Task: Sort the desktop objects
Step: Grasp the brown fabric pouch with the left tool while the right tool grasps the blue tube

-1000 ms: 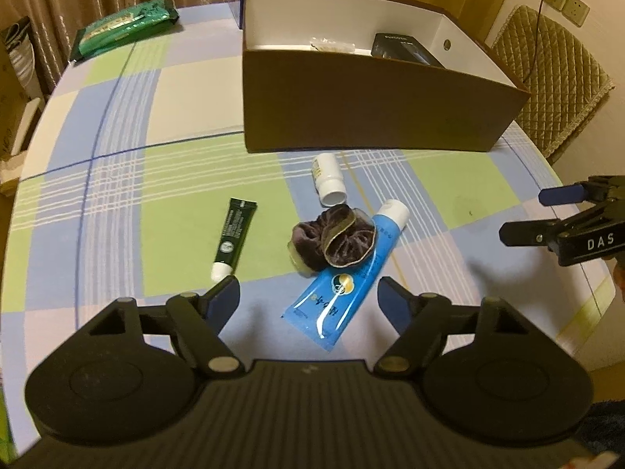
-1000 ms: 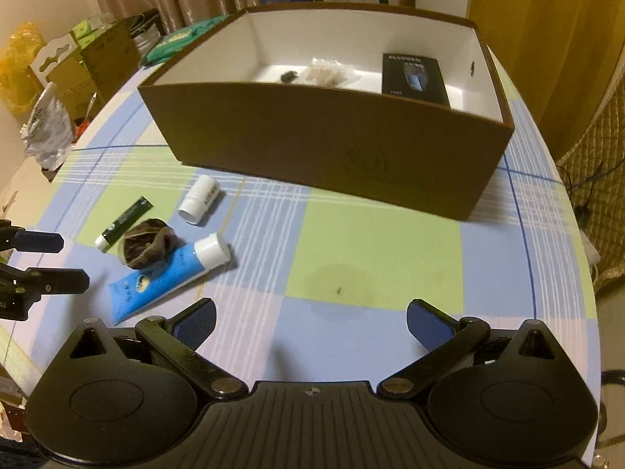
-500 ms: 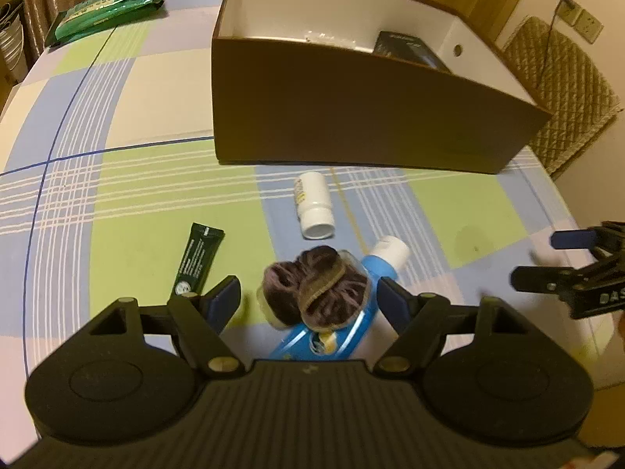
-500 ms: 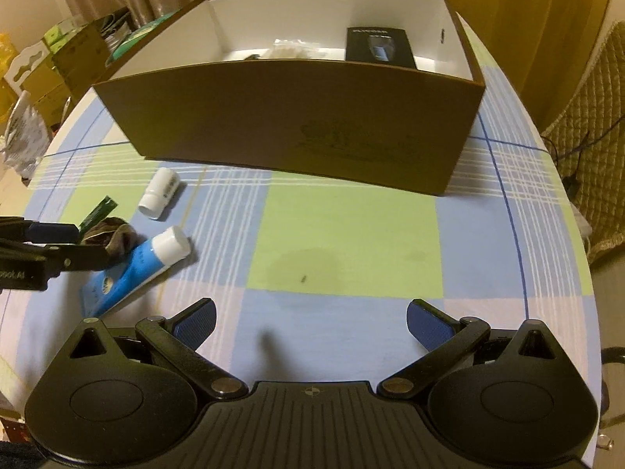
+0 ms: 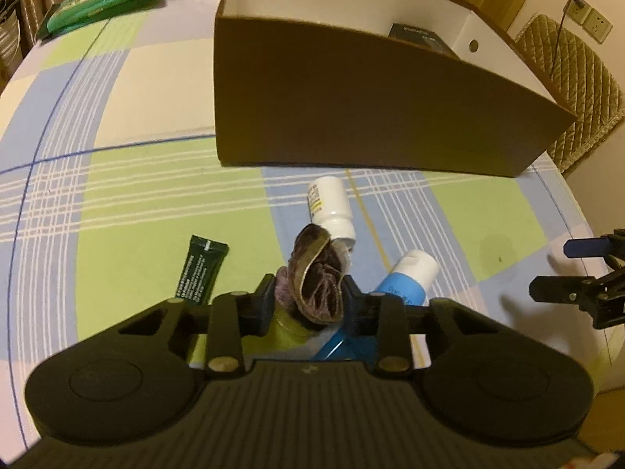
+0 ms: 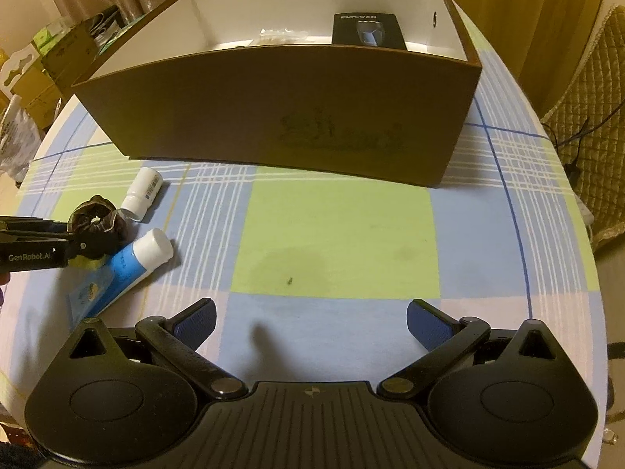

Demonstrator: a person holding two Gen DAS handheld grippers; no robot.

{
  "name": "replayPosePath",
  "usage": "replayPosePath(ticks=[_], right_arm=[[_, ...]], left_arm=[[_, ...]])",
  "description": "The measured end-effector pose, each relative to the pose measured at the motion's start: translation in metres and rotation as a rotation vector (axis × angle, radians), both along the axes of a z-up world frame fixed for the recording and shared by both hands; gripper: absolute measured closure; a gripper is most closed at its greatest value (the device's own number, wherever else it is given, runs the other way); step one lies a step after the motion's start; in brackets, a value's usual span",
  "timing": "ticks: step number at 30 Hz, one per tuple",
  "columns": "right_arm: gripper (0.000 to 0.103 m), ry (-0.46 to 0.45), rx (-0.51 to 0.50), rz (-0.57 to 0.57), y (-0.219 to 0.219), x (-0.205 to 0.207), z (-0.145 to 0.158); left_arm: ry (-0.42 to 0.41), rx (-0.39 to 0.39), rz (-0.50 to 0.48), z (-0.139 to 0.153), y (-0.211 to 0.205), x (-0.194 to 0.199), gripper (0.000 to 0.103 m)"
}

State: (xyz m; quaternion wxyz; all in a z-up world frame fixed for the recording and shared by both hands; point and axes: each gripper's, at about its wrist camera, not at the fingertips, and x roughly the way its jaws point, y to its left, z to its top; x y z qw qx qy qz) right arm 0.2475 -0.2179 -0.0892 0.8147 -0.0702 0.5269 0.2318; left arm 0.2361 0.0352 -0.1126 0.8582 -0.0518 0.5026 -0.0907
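The left gripper [image 5: 308, 297], marked "GenRobot.AI", clamps its jaws on the brown scrunchie [image 5: 318, 285] near the table's front-left edge, over the blue tube [image 6: 129, 269]. The right gripper [image 6: 310, 322] hangs with jaws spread wide, holding nothing. A white bottle [image 6: 142, 191] lies before the brown box [image 6: 293, 117] on the checked tablecloth [image 6: 336, 234]; curtains hang behind.

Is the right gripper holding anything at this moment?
No: the right gripper stands wide open over bare tablecloth, while the left gripper pinches the scrunchie.
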Motion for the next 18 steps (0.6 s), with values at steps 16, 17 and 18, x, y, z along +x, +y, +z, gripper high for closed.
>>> replayPosePath(ticks=[16,17,18], right_arm=[[0.002,0.07,0.09,0.134,0.057,-0.009,-0.006],[0.002,0.076,0.097,0.148,0.063,-0.011,-0.008],[0.002,0.08,0.102,0.163,0.069,-0.013,-0.009]], left_arm=[[-0.083,0.076,0.099,0.039,0.045,-0.036,0.078],[-0.084,0.078,0.11,0.04,0.049,-0.038,0.078],[-0.084,0.08,0.124,0.04,0.053,-0.04,0.078]])
